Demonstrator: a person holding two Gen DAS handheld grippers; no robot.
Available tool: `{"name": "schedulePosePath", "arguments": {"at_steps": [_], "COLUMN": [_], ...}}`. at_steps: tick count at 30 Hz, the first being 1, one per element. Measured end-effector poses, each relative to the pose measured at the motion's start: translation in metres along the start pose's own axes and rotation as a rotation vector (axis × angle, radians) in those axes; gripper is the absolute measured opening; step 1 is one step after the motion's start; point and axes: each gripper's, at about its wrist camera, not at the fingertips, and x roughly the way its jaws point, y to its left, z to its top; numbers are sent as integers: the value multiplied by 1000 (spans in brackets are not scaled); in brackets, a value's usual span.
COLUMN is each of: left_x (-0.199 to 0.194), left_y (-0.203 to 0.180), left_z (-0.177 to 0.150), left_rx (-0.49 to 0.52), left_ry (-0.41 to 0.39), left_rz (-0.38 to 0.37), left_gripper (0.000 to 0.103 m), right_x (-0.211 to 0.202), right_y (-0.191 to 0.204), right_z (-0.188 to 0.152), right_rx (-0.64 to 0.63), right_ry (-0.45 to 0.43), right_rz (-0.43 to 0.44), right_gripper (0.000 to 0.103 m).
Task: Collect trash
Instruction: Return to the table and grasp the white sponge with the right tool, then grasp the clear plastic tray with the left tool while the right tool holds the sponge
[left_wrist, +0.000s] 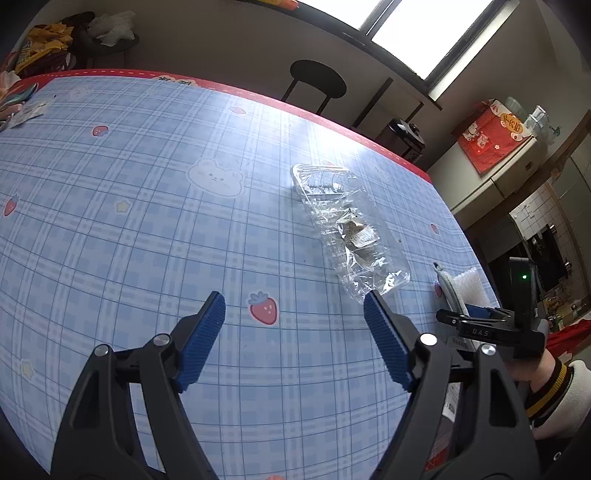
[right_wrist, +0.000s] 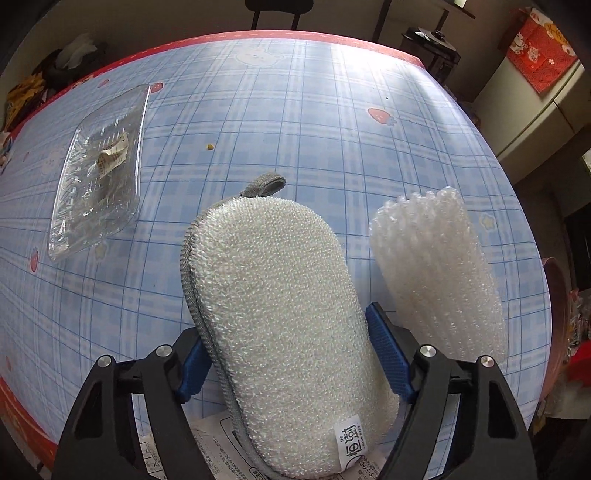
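- Clear plastic tray (left_wrist: 347, 221) is the trash I read as next; a crumpled paper scrap (left_wrist: 360, 232) sits inside it, and it lies flat on the checked table (left_wrist: 110, 221).
- My left gripper (left_wrist: 294, 301) is spread wide with nothing between its blue pads, pointing down at bare tablecloth.
- From that claw the tray lies ahead and to the right. Its near corner is just beside my right-hand fingertip; I cannot tell whether they touch.
- The tray's long axis runs away from me toward the far table edge, leaning slightly left, so I judge the jaws must shift right and straddle its narrow width at the near end.
- My right gripper (right_wrist: 284, 332) is pinching the scrubbing sponge (right_wrist: 284, 295), pads against both long sides near its labelled end. How firm that squeeze is I cannot say.
- That hand is occupied, and the tray is well off to its left, so my left hand is the nearer and the free one.
- Bubble wrap (right_wrist: 436, 273) lies just beside the sponge on its right, more trash by my guess.
- A printed sheet (right_wrist: 214, 439) lies under the sponge's near end.
- One small crumb (right_wrist: 209, 147) sits between tray and sponge.
- Nothing stands between my left claw and the tray; thin, glossy plastic may slip or crumple when squeezed.
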Motion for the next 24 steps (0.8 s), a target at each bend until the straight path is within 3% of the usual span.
{"name": "schedulePosePath", "arguments": {"at_steps": [3, 5, 7, 10, 15, 20, 22, 24], "left_x": [13, 24, 35, 54, 82, 101, 106, 112], "left_y": [-7, -14, -20, -31, -42, -36, -33, -31], "left_z": [6, 11, 18, 27, 39, 48, 49, 49], "left_rx": [8, 20, 29, 37, 33, -43, -55, -73], "left_ry": [20, 31, 41, 61, 86, 101, 105, 114], "left_rz": [-17, -30, -47, -62, -64, -39, -22, 10], "left_gripper": [73, 72, 72, 70, 67, 60, 55, 38], "right_x": [-13, -22, -32, -44, -58, -65, -68, -73], "right_y": [1, 4, 5, 4, 4, 3, 2, 2], "right_z": [-3, -6, -4, -6, -11, -17, -19, -21], "right_rx": [15, 17, 15, 33, 42, 38, 37, 33], "right_ry": [-25, -47, -70, -94, -131, -158, -171, -186], "right_rz": [37, 60, 67, 97, 105, 81, 70, 59], "right_gripper": [70, 62, 44, 32, 25, 24, 23, 23]}}
